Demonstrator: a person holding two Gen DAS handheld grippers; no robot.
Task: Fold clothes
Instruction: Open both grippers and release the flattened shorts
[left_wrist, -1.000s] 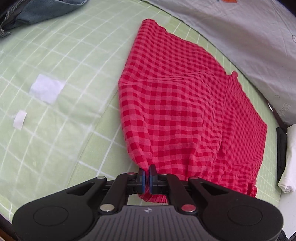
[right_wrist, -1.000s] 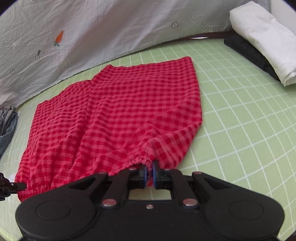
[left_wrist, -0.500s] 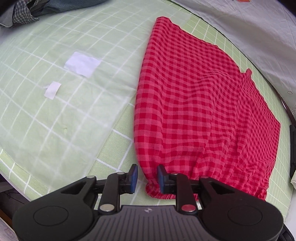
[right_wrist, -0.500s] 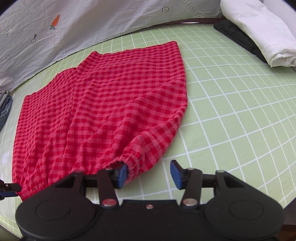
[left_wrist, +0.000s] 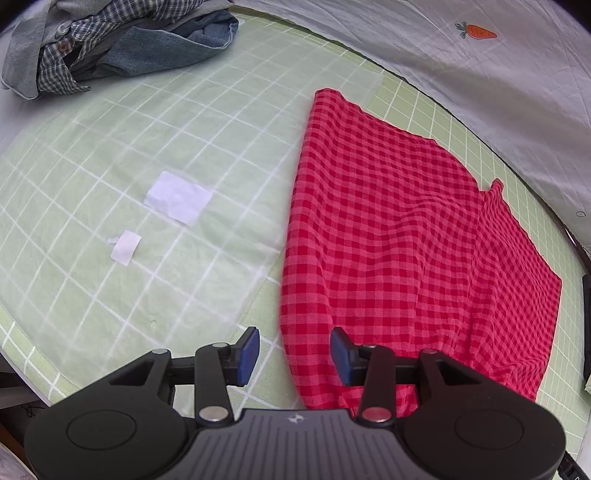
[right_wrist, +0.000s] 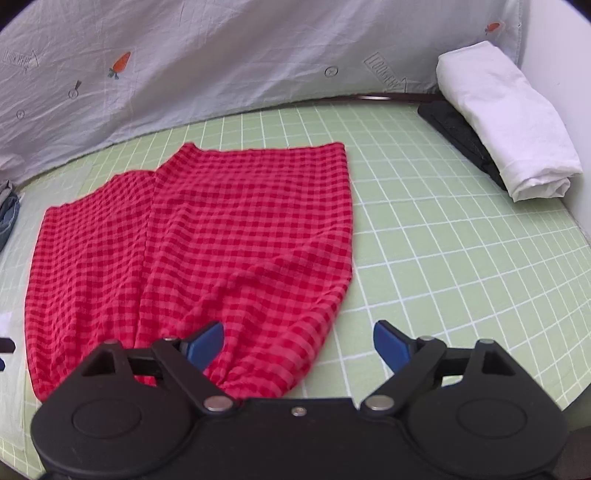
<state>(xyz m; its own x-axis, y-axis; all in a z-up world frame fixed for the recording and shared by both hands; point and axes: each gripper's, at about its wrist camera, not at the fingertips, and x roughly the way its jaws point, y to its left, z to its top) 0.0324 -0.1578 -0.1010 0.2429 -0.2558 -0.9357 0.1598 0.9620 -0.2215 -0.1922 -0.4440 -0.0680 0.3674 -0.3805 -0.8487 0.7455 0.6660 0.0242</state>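
A red checked garment (left_wrist: 399, 243) lies spread flat on the green grid mat (left_wrist: 110, 155); it also shows in the right wrist view (right_wrist: 229, 236). My left gripper (left_wrist: 294, 356) is open above the garment's near left corner, holding nothing. My right gripper (right_wrist: 299, 345) is open wide above the garment's gathered near edge, at its right corner, holding nothing. The cloth's nearest hem is hidden under both gripper bodies.
A pile of denim and plaid clothes (left_wrist: 110, 44) lies at the mat's far left. Two white paper scraps (left_wrist: 177, 197) lie left of the garment. A folded white cloth (right_wrist: 506, 122) on a black one (right_wrist: 458, 136) sits at the right. A grey printed sheet (right_wrist: 221, 55) borders the back.
Both grippers let go of the garment's near edge and opened wide. The cloth dropped flat onto the mat, and both grippers drew back and up.
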